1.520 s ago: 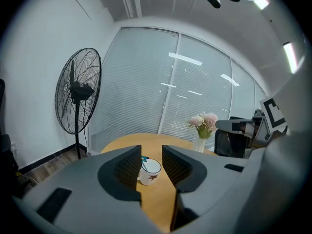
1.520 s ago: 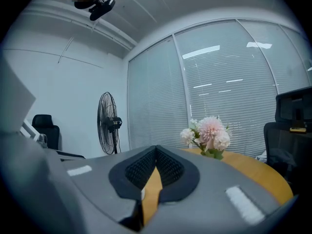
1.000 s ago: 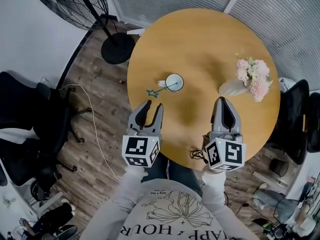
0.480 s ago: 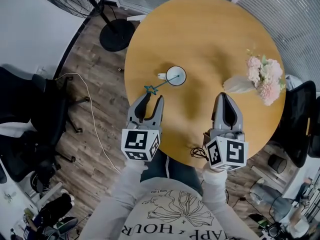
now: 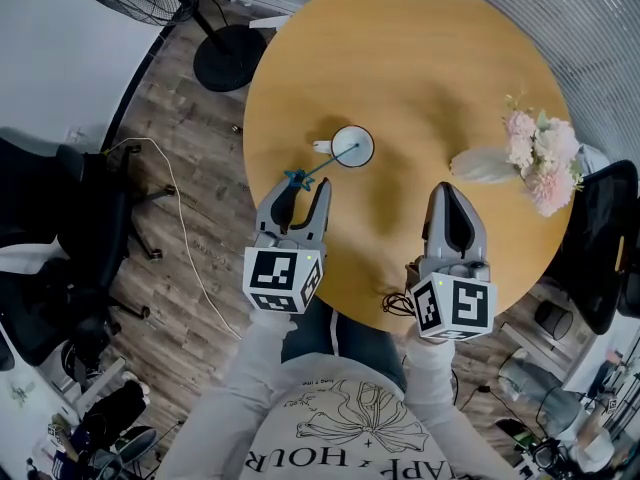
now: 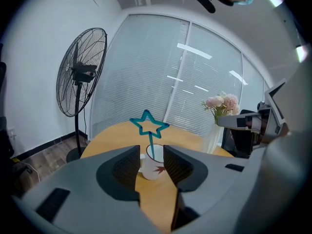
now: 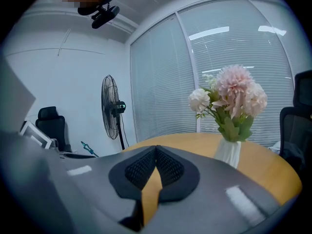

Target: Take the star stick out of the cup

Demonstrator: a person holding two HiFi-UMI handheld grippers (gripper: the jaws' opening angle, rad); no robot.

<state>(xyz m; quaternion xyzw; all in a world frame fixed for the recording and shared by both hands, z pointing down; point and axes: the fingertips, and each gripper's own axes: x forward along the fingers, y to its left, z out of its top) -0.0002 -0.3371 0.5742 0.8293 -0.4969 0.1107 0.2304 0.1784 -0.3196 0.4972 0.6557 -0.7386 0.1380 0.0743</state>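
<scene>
Nearest, short of the cup [image 5: 352,146] on its near-left side: the left gripper [image 5: 302,190], jaws apart and just now opening wider, pads pressing on nothing. Short of the cup on its near-right side: the right gripper [image 5: 447,190], jaws closed together with nothing between them, plainest in the right gripper view.

Through the gap of the left gripper [image 6: 151,152], in the left gripper view only: the cup [image 6: 152,169] side-on, white with a small reddish leaf mark, and the star stick [image 6: 151,144] beyond the jaw tips, standing almost upright there.

From the head view only: the cup's round mouth, its handle on the left, the round tabletop [image 5: 420,58] under it.

Star stick [image 5: 318,167] in the cup, foot inside, long axis leaning out over the rim toward the left gripper, teal star end uppermost and close by the tip of 1 jaw.

Right of the cup, well apart: 1 white vase of pink flowers [image 5: 540,158]. Beyond the cup to its left, off the tabletop: 1 standing fan [image 5: 225,58].
</scene>
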